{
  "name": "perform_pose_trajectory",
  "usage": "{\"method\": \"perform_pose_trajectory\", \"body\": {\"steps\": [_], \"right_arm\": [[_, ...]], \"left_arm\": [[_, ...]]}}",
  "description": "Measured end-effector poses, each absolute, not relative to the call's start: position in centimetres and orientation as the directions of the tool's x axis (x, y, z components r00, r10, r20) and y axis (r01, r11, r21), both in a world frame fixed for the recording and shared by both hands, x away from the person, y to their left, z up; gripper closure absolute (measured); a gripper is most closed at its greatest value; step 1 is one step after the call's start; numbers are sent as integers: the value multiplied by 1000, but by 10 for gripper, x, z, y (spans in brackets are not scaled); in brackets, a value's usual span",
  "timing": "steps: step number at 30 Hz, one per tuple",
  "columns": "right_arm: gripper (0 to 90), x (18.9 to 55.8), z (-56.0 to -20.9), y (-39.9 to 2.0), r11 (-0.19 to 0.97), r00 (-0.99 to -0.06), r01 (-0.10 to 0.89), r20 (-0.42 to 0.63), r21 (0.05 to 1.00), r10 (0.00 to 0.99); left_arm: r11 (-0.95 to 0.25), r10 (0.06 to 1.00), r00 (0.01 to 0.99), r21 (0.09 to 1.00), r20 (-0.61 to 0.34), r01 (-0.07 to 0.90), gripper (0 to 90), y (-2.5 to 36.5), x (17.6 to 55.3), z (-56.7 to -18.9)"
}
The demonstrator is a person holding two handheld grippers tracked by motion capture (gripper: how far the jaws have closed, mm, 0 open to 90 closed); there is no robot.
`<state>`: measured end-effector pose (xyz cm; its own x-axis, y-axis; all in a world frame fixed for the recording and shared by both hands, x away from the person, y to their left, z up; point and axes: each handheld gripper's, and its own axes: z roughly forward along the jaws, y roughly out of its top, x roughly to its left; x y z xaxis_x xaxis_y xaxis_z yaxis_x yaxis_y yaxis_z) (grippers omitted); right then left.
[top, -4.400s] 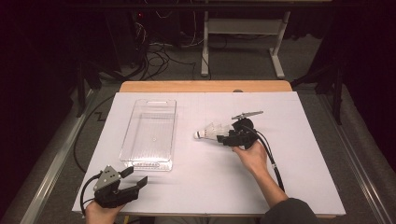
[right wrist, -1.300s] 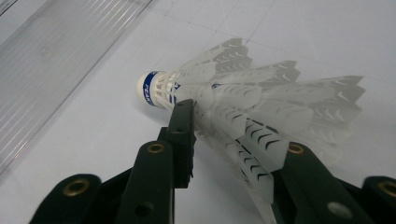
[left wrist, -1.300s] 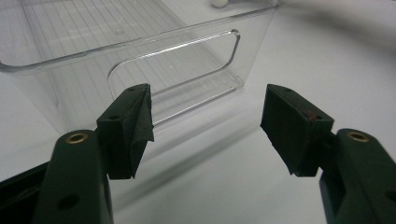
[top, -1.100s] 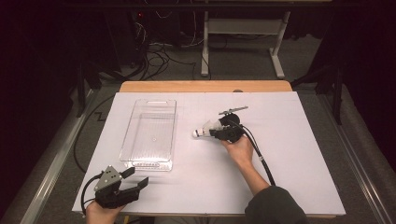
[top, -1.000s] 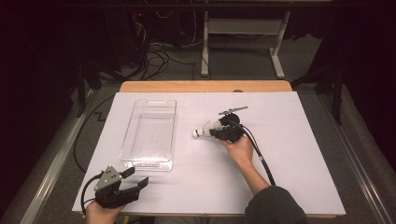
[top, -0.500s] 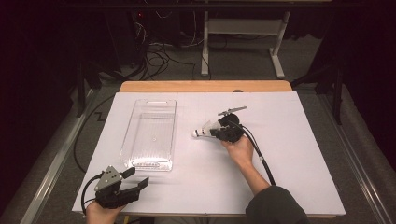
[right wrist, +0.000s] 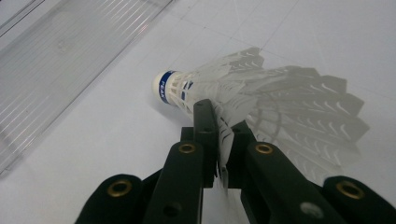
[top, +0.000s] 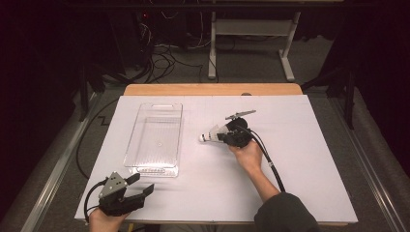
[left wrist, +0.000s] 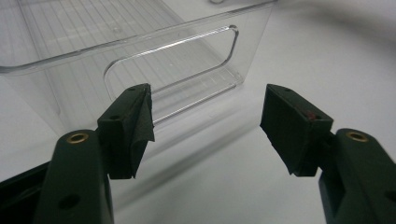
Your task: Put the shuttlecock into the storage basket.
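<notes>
White shuttlecock (right wrist: 243, 88): lying on bench (top: 309, 183) | right gripper (top: 227, 135): fingers having just closed, pinching its feathers | left gripper (top: 140, 186): fingers standing released near clear plastic bin (top: 155, 140)

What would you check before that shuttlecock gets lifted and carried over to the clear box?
1. Right gripper shut on the shuttlecock: ok, the jaws pinch one edge of the feather skirt.
2. Grip firm enough to lift: cannot tell, only thin feathers are caught.
3. Shuttlecock whole: ok, the cork tip and feathers look undamaged.
4. Clear plastic bin ready: ok, it stands upright and open-topped, with nothing inside.
5. Path to the bin: ok, bare white table lies between them.
6. Left gripper out of the way: ok, it rests open near the bin's near end.
</notes>
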<state>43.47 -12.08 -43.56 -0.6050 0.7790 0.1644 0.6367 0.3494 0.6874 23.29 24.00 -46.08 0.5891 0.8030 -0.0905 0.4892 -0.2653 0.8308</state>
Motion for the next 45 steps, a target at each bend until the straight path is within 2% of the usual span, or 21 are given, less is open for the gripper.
{"method": "perform_pose_trajectory", "body": {"steps": [45], "right_arm": [[886,430,-412,-126,340,-622,623,183,704,761]], "left_arm": [[-240,815,570,838,-100,490,349,249,234,-459]]}}
